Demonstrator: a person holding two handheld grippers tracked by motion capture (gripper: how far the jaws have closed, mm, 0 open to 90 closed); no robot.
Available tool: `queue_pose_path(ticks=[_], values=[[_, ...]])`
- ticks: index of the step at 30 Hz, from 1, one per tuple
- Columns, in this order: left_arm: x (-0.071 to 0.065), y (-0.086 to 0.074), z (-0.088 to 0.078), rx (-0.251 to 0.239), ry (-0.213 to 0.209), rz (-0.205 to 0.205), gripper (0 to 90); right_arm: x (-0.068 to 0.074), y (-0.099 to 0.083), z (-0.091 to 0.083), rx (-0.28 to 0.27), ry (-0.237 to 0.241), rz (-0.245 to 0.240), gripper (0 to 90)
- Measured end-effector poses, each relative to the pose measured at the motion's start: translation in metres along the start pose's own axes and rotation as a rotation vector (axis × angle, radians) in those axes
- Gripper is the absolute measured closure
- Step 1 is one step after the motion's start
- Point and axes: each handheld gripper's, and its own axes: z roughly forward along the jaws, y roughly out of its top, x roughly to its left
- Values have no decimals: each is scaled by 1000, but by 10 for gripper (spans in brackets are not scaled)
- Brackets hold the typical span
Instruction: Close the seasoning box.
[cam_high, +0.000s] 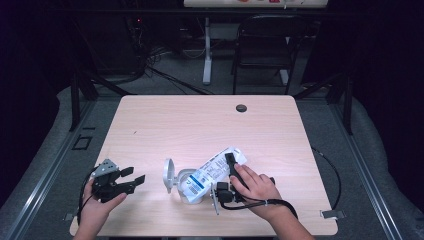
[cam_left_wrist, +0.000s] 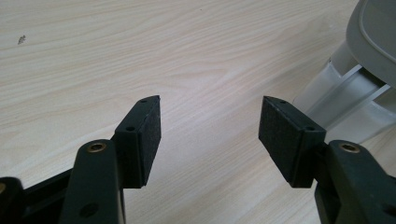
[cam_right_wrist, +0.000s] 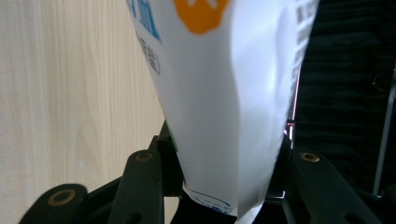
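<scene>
— Jaws first: how did the right gripper (cam_high: 230, 167) stand?

— Its jaws were partway closed and clamped on the pouch (cam_high: 215, 168), one pad on each side. In the right gripper view the pouch (cam_right_wrist: 224, 102) bulged up from between them, white, with blue print and an orange mark near the top.

— And where was the pouch?

— At the near middle of the table (cam_high: 200, 120), tilted, its lower end over the open mouth of a white bin (cam_high: 192, 190). Whether that end touched the rim, I could not tell. The top end pointed up and to the right, with the gripper across it.

— The bin's lid?

— It stood open on the left side of the bin, a round lid (cam_high: 169, 175) on edge. The left gripper view caught the grey lid (cam_left_wrist: 373, 37) and the bin's pale wall at its right edge.

— What about the left gripper (cam_high: 134, 176)?

— Its jaws were wide apart, with nothing but bare wood between the pads (cam_left_wrist: 149, 135). It rested near the table's front left corner, pointing toward the bin and a little apart from it.

— Anything farther out?

— A dark round hole (cam_high: 241, 108) near the far edge of the table, and a black chair (cam_high: 265, 40) beyond it on the floor.
</scene>
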Motion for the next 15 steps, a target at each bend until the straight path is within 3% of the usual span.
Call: queue_pose_path(ticks=[6,10,15], values=[[1,0,0,1,2,0,395,3,-1,1,5,37,77,610],[0,0,0,3,1,-1,394,4,-1,1,-4,70,155,610],[0,0,0,4,1,-1,394,5,-1,1,3,93,184,611]])
